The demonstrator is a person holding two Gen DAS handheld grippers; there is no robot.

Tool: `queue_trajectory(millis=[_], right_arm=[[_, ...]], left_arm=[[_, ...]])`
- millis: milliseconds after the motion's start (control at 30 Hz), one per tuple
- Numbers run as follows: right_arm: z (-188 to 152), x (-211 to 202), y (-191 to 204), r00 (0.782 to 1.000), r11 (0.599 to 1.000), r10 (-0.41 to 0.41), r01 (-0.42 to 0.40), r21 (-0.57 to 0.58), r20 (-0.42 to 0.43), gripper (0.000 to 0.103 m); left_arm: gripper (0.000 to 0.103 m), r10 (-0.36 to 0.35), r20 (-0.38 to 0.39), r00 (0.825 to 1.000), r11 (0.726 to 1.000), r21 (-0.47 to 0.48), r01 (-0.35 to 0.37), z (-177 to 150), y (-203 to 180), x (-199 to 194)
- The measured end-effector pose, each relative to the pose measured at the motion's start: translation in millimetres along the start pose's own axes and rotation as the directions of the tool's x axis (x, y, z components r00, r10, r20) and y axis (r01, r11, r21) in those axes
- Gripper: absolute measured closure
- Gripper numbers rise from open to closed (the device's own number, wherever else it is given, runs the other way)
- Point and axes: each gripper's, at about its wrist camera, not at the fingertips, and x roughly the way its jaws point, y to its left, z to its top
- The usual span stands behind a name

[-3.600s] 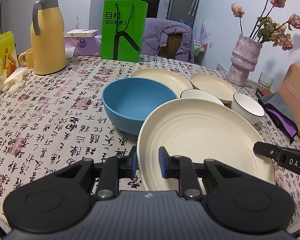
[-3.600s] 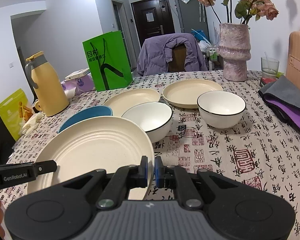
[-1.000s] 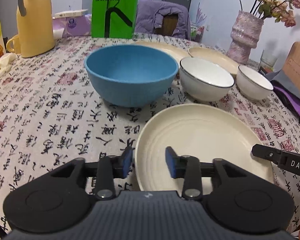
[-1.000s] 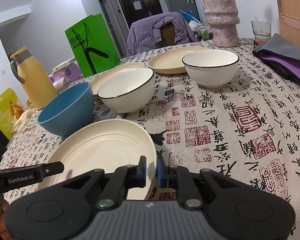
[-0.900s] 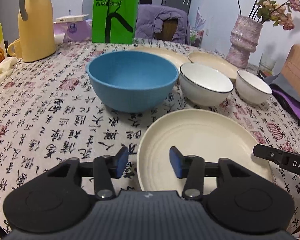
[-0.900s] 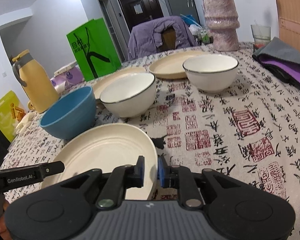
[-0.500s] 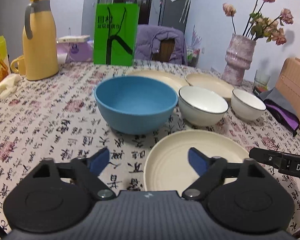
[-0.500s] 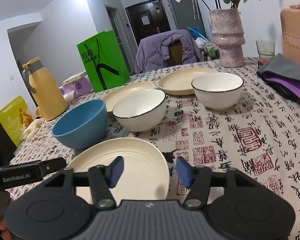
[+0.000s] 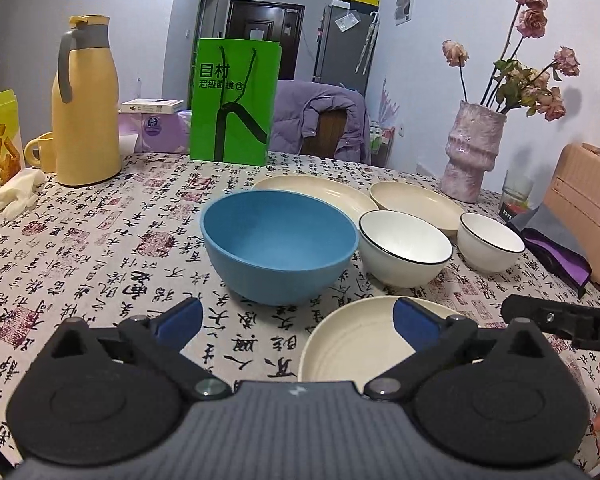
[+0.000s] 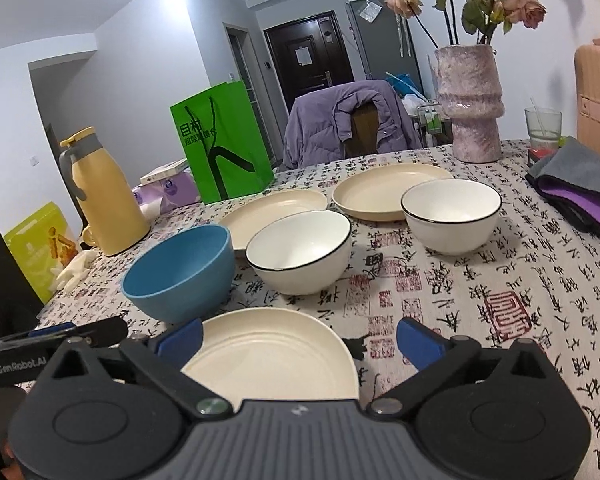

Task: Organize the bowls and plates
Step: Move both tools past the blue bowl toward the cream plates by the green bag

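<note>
while both tools stand with jaws spread wide, having just been opening, the left gripper point(image 9: 298, 314) and right gripper point(image 10: 298, 338) grip nothing; the ribbed cream plate point(image 10: 272, 360) lies flat on the printed tablecloth point(image 10: 500, 300), its rim between the pads but untouched. it is empty. behind it the blue bowl point(image 9: 279, 246) sits upright, empty. beside that, the larger white bowl point(image 9: 405, 247) is empty, as is the smaller white bowl point(image 9: 491, 241). two cream plates point(image 9: 416, 203) lie farther back. the pink vase point(image 9: 473, 151) holds dried roses.
</note>
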Motion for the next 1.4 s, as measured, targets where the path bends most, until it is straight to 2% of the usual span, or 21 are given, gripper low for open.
queue_trajectory(millis=[367, 767, 1400], right_arm=[[13.6, 11.7, 7.9, 1.000, 0.999, 0.030, -0.030, -0.017, -0.005, 0.000], [31.9, 26.0, 12.8, 0.999, 0.999, 0.037, -0.037, -0.029, -0.009, 0.000], [62.8, 54.2, 15.1, 0.999, 0.998, 0.046, -0.046, -0.030, 0.000, 0.000]], left_arm=[[0.000, -0.002, 0.018, 1.000, 1.000, -0.009, 0.002, 12.5, 10.6, 3.2], [0.000, 0.009, 0.001, 1.000, 0.999, -0.049, -0.009, 25.2, 27.0, 17.2], [0.000, 0.019, 0.049, 0.999, 0.996, -0.090, -0.015, 61.4, 45.3, 35.2]])
